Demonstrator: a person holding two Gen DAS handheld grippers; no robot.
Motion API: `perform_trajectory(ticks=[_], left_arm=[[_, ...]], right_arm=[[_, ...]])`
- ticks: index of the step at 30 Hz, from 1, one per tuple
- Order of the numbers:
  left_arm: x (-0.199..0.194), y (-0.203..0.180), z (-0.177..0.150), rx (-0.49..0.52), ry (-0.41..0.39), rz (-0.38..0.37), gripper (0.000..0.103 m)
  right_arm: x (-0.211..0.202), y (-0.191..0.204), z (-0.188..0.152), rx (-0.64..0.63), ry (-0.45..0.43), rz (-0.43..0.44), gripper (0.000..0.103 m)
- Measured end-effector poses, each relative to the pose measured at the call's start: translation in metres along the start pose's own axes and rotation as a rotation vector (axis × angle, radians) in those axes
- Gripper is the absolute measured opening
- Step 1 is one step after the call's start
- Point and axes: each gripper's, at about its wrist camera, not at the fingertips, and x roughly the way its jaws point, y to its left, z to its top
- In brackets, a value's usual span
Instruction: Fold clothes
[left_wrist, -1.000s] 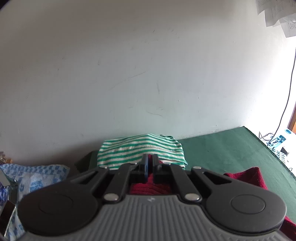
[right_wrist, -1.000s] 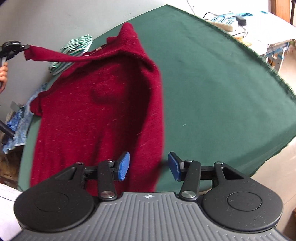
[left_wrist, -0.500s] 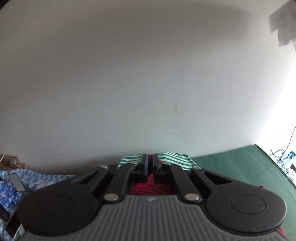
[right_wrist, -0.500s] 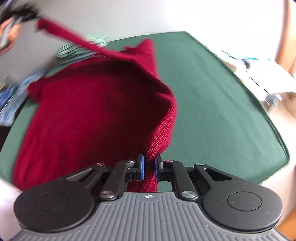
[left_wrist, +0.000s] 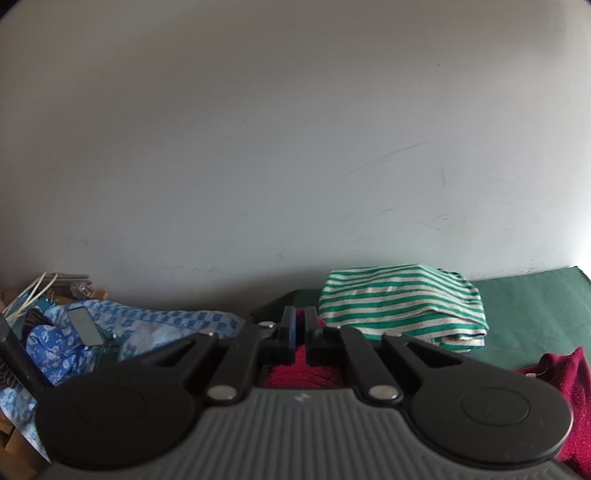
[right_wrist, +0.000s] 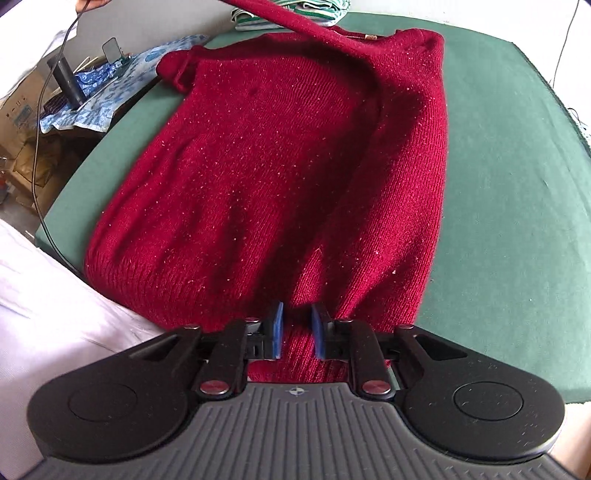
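A dark red knit sweater (right_wrist: 280, 177) lies on the green table cover (right_wrist: 509, 221), its right side folded over the body. My right gripper (right_wrist: 295, 326) is shut on the sweater's hem at the near edge. My left gripper (left_wrist: 300, 325) is shut on the red sleeve end (left_wrist: 303, 373). In the right wrist view the sleeve (right_wrist: 295, 22) stretches up and away to the top left, lifted off the table. More red knit (left_wrist: 569, 376) shows at the right of the left wrist view.
A folded green-and-white striped garment (left_wrist: 402, 306) sits by the wall at the table's far end. Blue patterned cloth (right_wrist: 110, 85), a black cylinder (right_wrist: 66, 81) and cardboard boxes stand off the left edge. A cable hangs at left. White fabric (right_wrist: 55, 317) lies near left.
My right gripper closed on the sweater's hem and carried it left, folding the right side over the body. My left gripper swung left with the sleeve held.
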Motion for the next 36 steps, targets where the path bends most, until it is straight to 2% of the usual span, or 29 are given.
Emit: perform_trajectory(ticks=[3, 7, 9, 11, 14, 15, 17, 18, 20, 23, 26, 29, 32, 36], left_arm=[[-0.005, 0.008, 0.005, -0.021, -0.022, 0.005, 0.002], [-0.008, 0.001, 0.02, -0.014, -0.058, -0.012, 0.002], [-0.008, -0.005, 0.019, 0.009, -0.052, -0.018, 0.002], [-0.004, -0.014, 0.011, 0.037, -0.025, -0.021, 0.002], [-0.004, -0.024, -0.005, 0.059, 0.012, -0.033, 0.002], [-0.005, -0.025, -0.012, 0.058, 0.023, -0.041, 0.002], [-0.009, -0.03, -0.021, 0.06, 0.036, -0.05, 0.002], [-0.011, -0.032, -0.024, 0.063, 0.04, -0.053, 0.002], [-0.015, -0.033, -0.028, 0.066, 0.048, -0.06, 0.003], [-0.023, -0.032, -0.035, 0.071, 0.055, -0.071, 0.003], [-0.032, -0.03, -0.047, 0.083, 0.062, -0.075, 0.004], [-0.035, -0.026, -0.057, 0.097, 0.073, -0.068, 0.004], [-0.031, -0.02, -0.063, 0.104, 0.084, -0.043, 0.004], [-0.02, -0.011, -0.054, 0.066, 0.092, -0.02, 0.004]], right_arm=[[-0.007, 0.0, 0.001, 0.013, -0.003, 0.003, 0.01], [-0.015, -0.013, -0.004, 0.065, -0.01, 0.057, 0.01], [-0.011, -0.017, -0.007, 0.077, 0.008, 0.069, 0.018], [0.0, -0.015, -0.007, 0.052, 0.085, 0.103, 0.025], [-0.017, -0.013, 0.005, 0.005, -0.006, 0.113, 0.025], [-0.025, -0.015, 0.012, 0.008, -0.063, 0.122, 0.027], [-0.031, -0.017, 0.03, 0.009, -0.19, 0.099, 0.042], [-0.027, -0.015, 0.04, -0.003, -0.236, 0.072, 0.043], [-0.006, -0.012, 0.056, -0.03, -0.262, -0.013, 0.041], [0.035, -0.012, 0.074, -0.059, -0.273, -0.146, 0.028], [0.06, -0.023, 0.082, -0.032, -0.266, -0.247, 0.025], [0.065, -0.034, 0.079, 0.009, -0.254, -0.253, 0.009], [0.052, -0.04, 0.082, 0.092, -0.289, -0.194, 0.007], [0.038, -0.04, 0.09, 0.185, -0.336, -0.049, 0.007]])
